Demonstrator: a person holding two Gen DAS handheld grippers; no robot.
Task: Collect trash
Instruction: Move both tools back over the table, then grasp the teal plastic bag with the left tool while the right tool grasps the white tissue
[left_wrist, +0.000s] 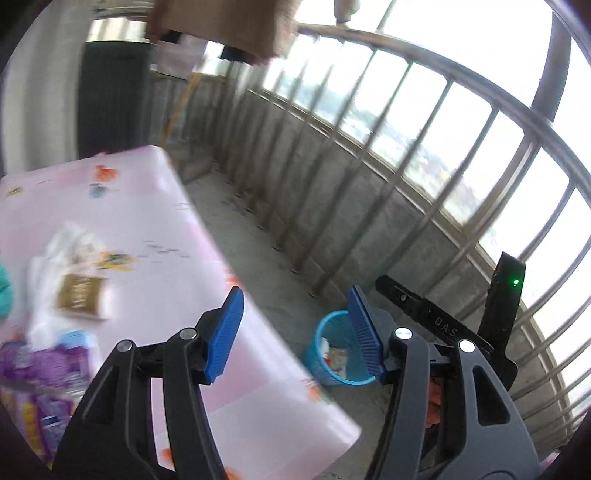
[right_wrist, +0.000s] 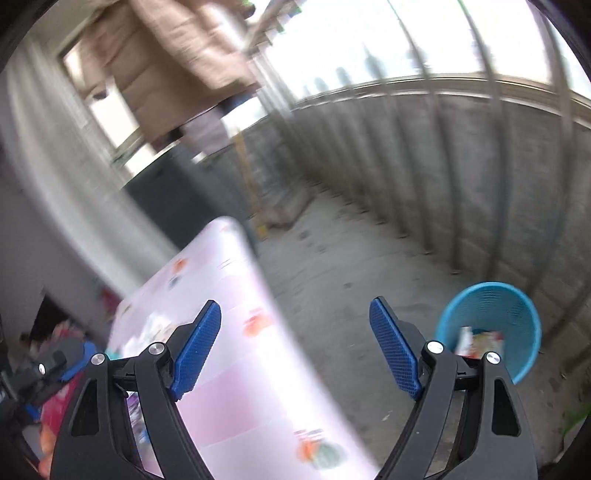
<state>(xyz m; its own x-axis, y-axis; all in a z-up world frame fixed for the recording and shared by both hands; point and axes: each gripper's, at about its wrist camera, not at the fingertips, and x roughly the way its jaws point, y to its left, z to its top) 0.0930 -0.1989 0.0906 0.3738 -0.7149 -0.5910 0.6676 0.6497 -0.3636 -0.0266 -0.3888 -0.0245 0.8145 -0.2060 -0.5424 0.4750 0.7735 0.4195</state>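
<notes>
Both empty: left tool spread about halfway, right tool spread wide, nothing between the pads. Remaining trash, a blurred heap of wrappers, still on the pink counter, ahead-left of the left tool, so nearer that hand. Blue basket on the floor, ahead-right of both tools.

Bare concrete floor lies open between the bench and the barred balcony wall, an unobstructed lane running to the far corner. A blue mesh bin stands on the floor near the wall, its mouth open upward, with wrappers inside. The bench edge bounds the lane on the left; litter crowds the bench's near part, its far part being free. Hanging clothes occupy the space overhead at the far end.
</notes>
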